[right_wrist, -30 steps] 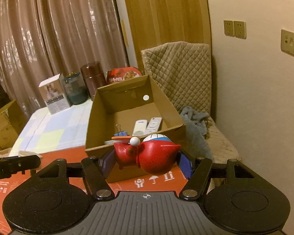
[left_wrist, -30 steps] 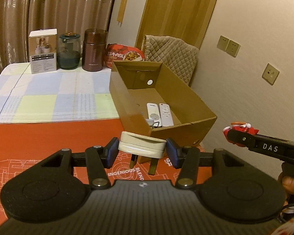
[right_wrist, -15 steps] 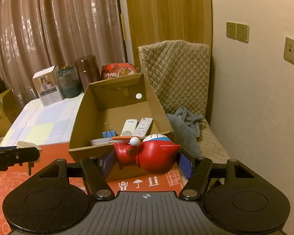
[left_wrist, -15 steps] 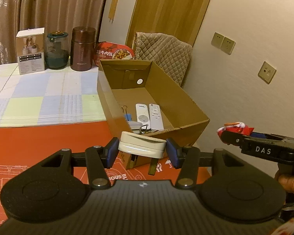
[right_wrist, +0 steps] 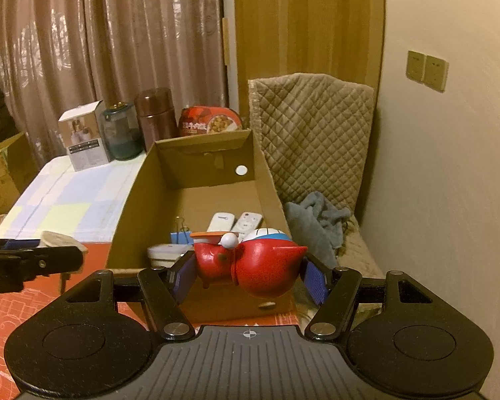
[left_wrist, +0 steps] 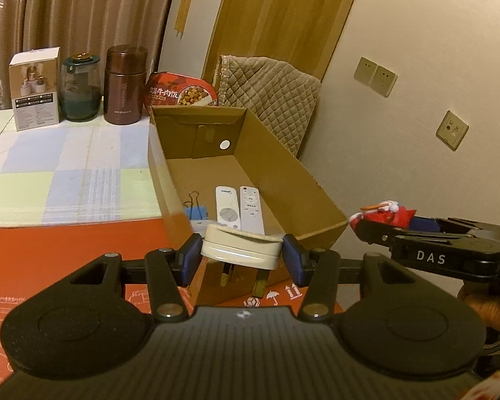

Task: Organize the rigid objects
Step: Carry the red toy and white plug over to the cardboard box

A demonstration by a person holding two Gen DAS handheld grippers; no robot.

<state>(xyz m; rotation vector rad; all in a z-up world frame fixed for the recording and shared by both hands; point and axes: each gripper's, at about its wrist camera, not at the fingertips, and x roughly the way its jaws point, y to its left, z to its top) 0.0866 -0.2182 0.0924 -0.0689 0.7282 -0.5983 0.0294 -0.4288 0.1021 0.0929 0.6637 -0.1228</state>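
My left gripper (left_wrist: pixel 241 255) is shut on a white plug adapter (left_wrist: pixel 240 246), prongs down, at the near end of an open cardboard box (left_wrist: pixel 283 180). My right gripper (right_wrist: pixel 250 271) is shut on a red toy figure (right_wrist: pixel 253 266), held at the near wall of the same box (right_wrist: pixel 266 180). Inside the box lie two white remotes (left_wrist: pixel 240 205), a blue binder clip (left_wrist: pixel 196 211) and a white object (right_wrist: pixel 165 255). The right gripper also shows in the left wrist view (left_wrist: pixel 386 223), to the right of the box. The left gripper shows in the right wrist view (right_wrist: pixel 50 250).
At the back of the checked tablecloth (left_wrist: pixel 60 166) stand a small white carton (left_wrist: pixel 35 91), a glass jar (left_wrist: pixel 80 88), a brown flask (left_wrist: pixel 125 85) and a red food bowl (left_wrist: pixel 181 90). A quilted chair (right_wrist: pixel 313 133) with a grey cloth (right_wrist: pixel 316 220) sits right of the box.
Both grippers have moved closer to the box, which now looms larger in both views. The plug adapter and toy stay gripped.
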